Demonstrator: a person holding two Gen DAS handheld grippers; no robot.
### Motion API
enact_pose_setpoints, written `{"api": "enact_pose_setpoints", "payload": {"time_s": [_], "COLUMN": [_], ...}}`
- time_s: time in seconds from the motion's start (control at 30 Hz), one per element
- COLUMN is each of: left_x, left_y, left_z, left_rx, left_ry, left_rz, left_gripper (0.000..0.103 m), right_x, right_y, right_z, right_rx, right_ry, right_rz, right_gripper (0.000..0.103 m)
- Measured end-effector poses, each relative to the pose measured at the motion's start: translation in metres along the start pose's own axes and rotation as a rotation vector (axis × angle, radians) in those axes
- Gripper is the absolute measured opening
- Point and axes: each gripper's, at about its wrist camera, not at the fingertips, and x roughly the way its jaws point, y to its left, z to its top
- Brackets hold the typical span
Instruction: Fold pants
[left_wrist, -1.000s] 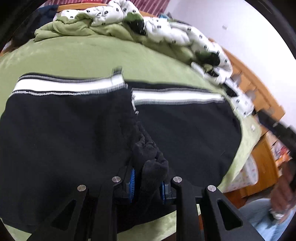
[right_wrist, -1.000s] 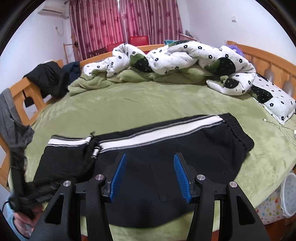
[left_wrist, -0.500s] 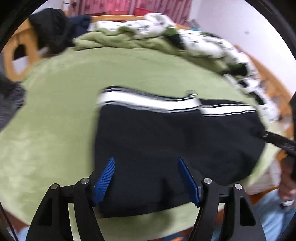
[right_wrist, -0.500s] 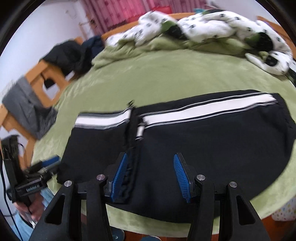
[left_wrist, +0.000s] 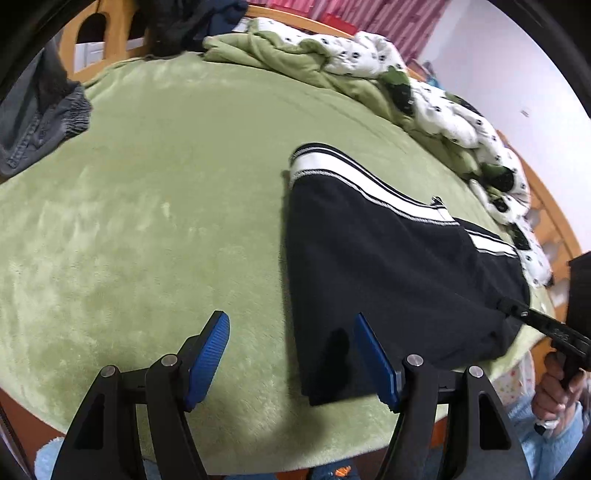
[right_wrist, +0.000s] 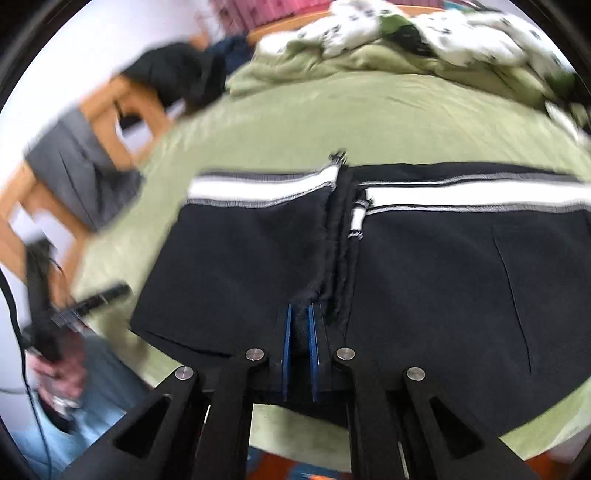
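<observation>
Here we are at the bed, green fleece cover, and the black pants lie flat across its near edge, long axis running side to side, white side stripe along the far edge. They look part-folded already: one end is laid back over the rest, and its cuff edge crosses the middle as a bunched seam.

Right hand-held gripper is on that seam at the near edge. Its blue pads are drawn in to a narrow slit with black fabric pinched between them (a proper bite, as far as the blurred view shows).

Left hand-held gripper is the free one: jaws wide, nothing between them. It hovers over the bed's near edge, with the pants' left-hand end just ahead and to its right; the near corner of that end sits right by its right pad, not gripped. In its view the garment runs away toward the right, where the other gripper's black frame and the person's hand show at the edge.

So the coming move, I'd judge, turns on this: the right hand already has the middle, the left is nearest the open end, and a second grip there would let the cloth be carried over along its length.
</observation>
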Motion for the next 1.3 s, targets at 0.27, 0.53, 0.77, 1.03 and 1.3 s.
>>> {"api": "enact_pose_setpoints", "payload": {"time_s": [0.27,0.53,0.77,1.03,1.3], "left_x": [0.002,0.004,0.005,0.005,0.007], "left_y": [0.011,0.008,0.013,0.008,-0.002], "left_z": [0.0,0.004,0.005,0.004,0.002], "left_rx": [-0.025,0.001,-0.013,0.009,0.045], "left_ry": [0.004,-0.029,-0.035,-0.047,-0.042], "left_rz": [-0.033,0.052,0.059,0.065,0.074], "left_gripper": [0.068,0.068,0.068,0.068,0.068], "right_x": [0.021,0.061,0.094,0.029,0.072], "right_y": [0.022,-0.003,0.002,-0.023,-0.051], "right_z": [-0.017,0.037,0.045,0.071,0.059], "right_rx": [-0.118,0.046,-0.013,0.032,0.064], "right_ry": [0.095,0.055,0.05,-0.123,0.018], "right_rz": [-0.083,-0.132,-0.15,-0.138,-0.218], "right_gripper": [0.029,0.057,0.016,0.014,0.024]}}
